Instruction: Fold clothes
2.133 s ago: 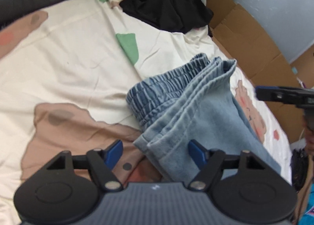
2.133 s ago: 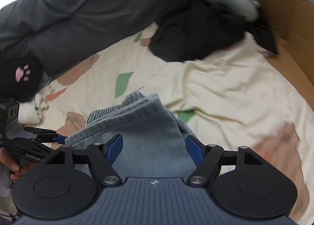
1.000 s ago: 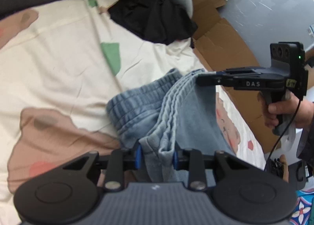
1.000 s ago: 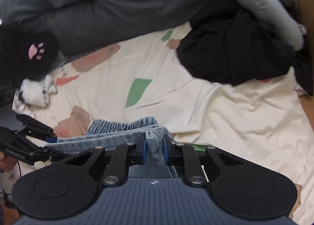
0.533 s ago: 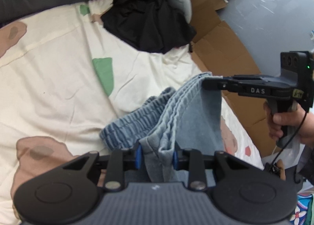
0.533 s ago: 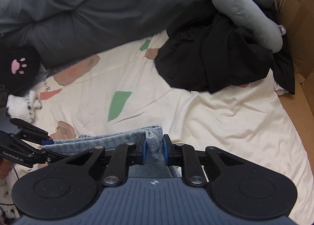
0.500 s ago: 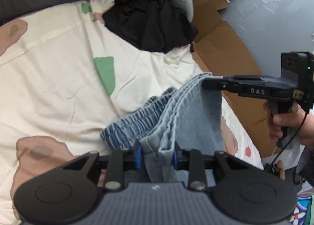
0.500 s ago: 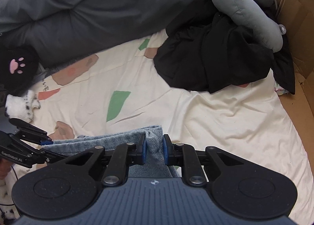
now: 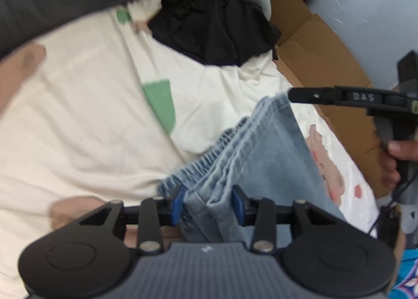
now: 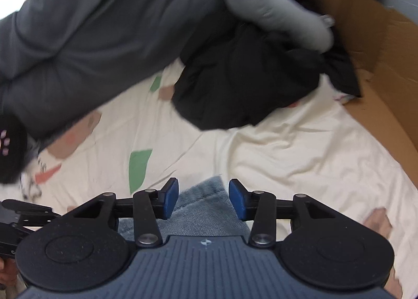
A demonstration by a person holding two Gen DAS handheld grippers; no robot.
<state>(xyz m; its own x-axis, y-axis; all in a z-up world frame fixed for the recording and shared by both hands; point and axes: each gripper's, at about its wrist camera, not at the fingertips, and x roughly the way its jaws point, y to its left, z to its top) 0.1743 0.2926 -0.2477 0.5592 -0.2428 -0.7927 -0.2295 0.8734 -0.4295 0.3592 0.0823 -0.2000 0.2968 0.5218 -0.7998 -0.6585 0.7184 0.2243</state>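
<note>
On the bedsheet (image 9: pixel 78 116), one folded jeans (image 9: pixel 261 163), two gripper heads opening.

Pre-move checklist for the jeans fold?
1. Right tongs clear of the jeans: ok. The jaws have just opened and the pads are off the denim.
2. Left tongs released: cannot tell. The jaws have just been opening and denim fills the gap.
3. Folded edges aligned: ok. The layers run together.
4. Black garment clear of the jeans: ok. It lies apart on the sheet.
5. Jeans lying flat: cannot tell.
</note>
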